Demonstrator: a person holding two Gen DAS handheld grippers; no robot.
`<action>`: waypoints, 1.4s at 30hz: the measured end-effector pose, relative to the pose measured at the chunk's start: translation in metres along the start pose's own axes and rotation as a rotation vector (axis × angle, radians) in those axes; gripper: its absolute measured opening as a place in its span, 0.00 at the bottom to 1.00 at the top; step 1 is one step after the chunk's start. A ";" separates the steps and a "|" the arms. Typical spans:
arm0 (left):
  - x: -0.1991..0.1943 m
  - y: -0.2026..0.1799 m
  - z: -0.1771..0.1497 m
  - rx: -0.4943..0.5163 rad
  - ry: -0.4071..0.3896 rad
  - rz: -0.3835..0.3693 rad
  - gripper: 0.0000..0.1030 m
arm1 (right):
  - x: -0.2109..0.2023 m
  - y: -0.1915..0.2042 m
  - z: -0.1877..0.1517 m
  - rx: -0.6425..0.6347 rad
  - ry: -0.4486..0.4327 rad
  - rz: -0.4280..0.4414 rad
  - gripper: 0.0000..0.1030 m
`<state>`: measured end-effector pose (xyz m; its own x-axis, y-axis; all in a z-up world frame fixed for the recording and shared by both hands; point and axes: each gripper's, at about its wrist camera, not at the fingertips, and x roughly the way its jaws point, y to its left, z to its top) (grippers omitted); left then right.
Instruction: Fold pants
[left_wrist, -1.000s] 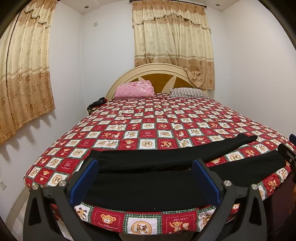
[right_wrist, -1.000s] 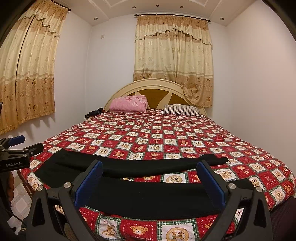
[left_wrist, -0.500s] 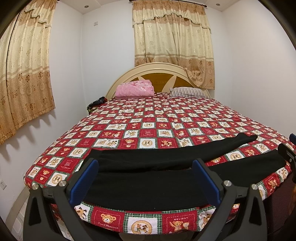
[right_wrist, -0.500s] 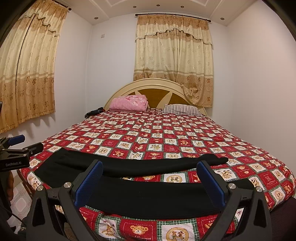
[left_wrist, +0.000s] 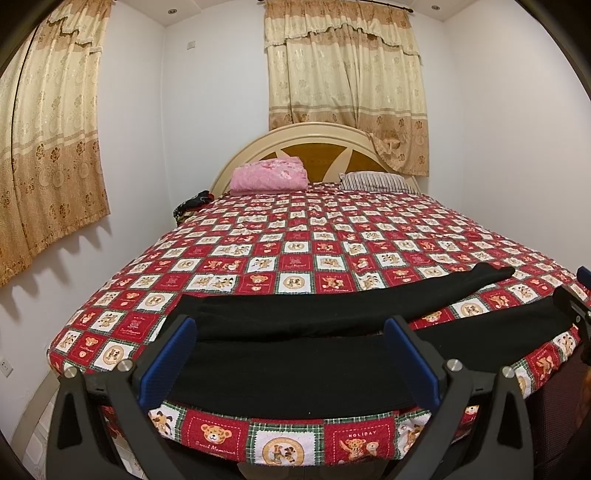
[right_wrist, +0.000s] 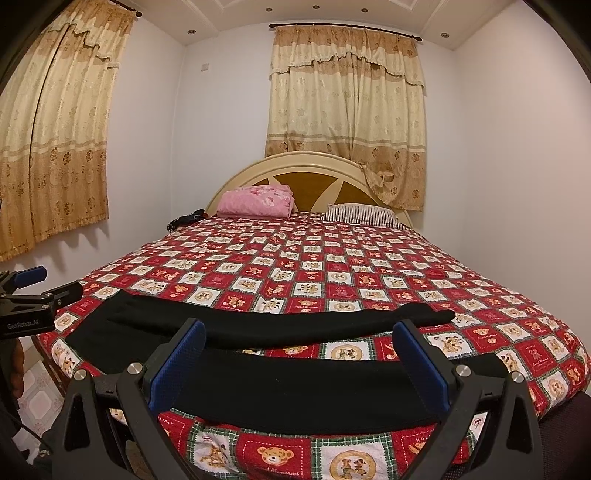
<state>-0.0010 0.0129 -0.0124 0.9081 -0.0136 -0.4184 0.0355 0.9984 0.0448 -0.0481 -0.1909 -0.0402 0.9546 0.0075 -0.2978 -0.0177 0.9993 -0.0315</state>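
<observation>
Black fabric fills the space ahead of both my grippers: the pants (left_wrist: 295, 354) lie flat along the near edge of the bed (left_wrist: 295, 254), their long axis running crosswise to the way my fingers point, waist end toward my left and the two legs stretching off to my right. The far leg (right_wrist: 332, 325) angles slightly away from the near leg (right_wrist: 314, 387), so a wedge of teddy-bear quilt shows between them toward the cuffs. My left gripper (left_wrist: 290, 360) hangs just short of the bed edge over the waist and thigh part, fingers spread wide with nothing between them. My right gripper (right_wrist: 301, 363) hovers likewise over the lower legs, fingers wide apart and empty, nearer to the cuffs. I judge the first fold has not begun; each hand is nearest its own end of the cloth.
</observation>
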 end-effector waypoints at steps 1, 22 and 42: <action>0.001 0.000 -0.001 -0.001 0.001 0.000 1.00 | 0.000 0.000 0.000 -0.001 0.002 -0.001 0.99; 0.025 -0.001 -0.014 0.016 0.050 -0.012 1.00 | 0.030 0.003 -0.013 -0.043 0.087 -0.037 0.99; 0.154 0.098 -0.015 0.137 0.215 0.161 1.00 | 0.136 -0.068 -0.039 0.006 0.332 -0.121 0.99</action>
<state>0.1363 0.1097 -0.0864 0.7978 0.1709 -0.5782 -0.0323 0.9697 0.2422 0.0709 -0.2593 -0.1159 0.8011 -0.1219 -0.5859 0.0925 0.9925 -0.0801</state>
